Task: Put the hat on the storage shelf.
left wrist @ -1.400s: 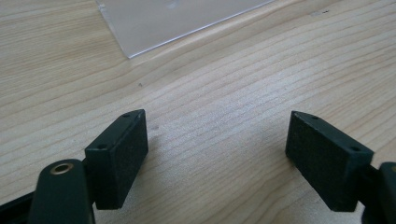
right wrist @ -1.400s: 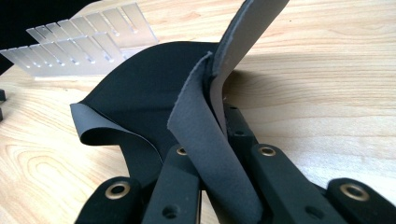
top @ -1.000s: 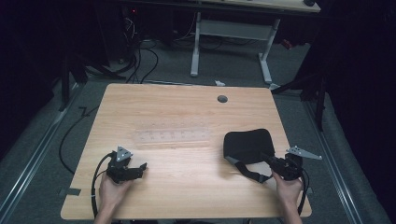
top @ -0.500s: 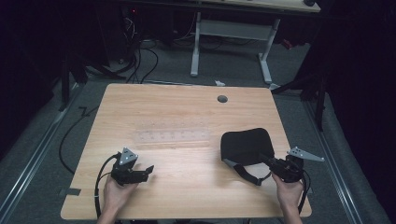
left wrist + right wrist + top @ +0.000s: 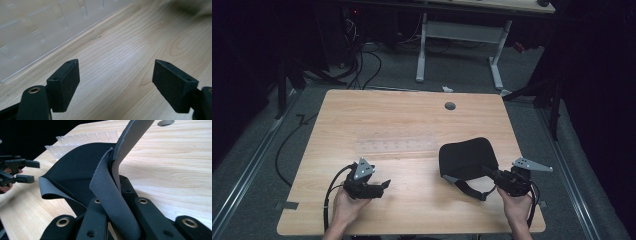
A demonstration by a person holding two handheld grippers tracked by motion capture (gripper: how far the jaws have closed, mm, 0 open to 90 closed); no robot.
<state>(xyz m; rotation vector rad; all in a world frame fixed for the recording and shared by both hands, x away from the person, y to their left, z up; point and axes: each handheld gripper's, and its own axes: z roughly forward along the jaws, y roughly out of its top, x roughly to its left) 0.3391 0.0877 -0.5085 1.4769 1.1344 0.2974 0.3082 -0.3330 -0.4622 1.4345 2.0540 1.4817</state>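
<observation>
So right now my right gripper (image 5: 490, 175) is clamped fully down on a flap of the black fabric piece (image 5: 468, 156), which looks like some neoprene-type sleeve or pouch with a grey inner face. Most of it sits on the right half of the table (image 5: 402, 120), with the pinched edge lifted toward me. My left gripper (image 5: 384, 185) has its jaws spread wide with nothing between them, hovering over bare wood on the left side, well apart from the fabric.

What worries me: I've only got a thin folded edge in the pinch, so if I pull or lift too fast I think the flap could slide out and the whole thing flops back down. The material is floppy too, so it could fold over on itself and hide the edge my free gripper needs. There's also a clear plastic tray (image 5: 396, 145) flat on the table just beside it, easy to bump.

No brand, label or readable text anywhere I can see.
</observation>
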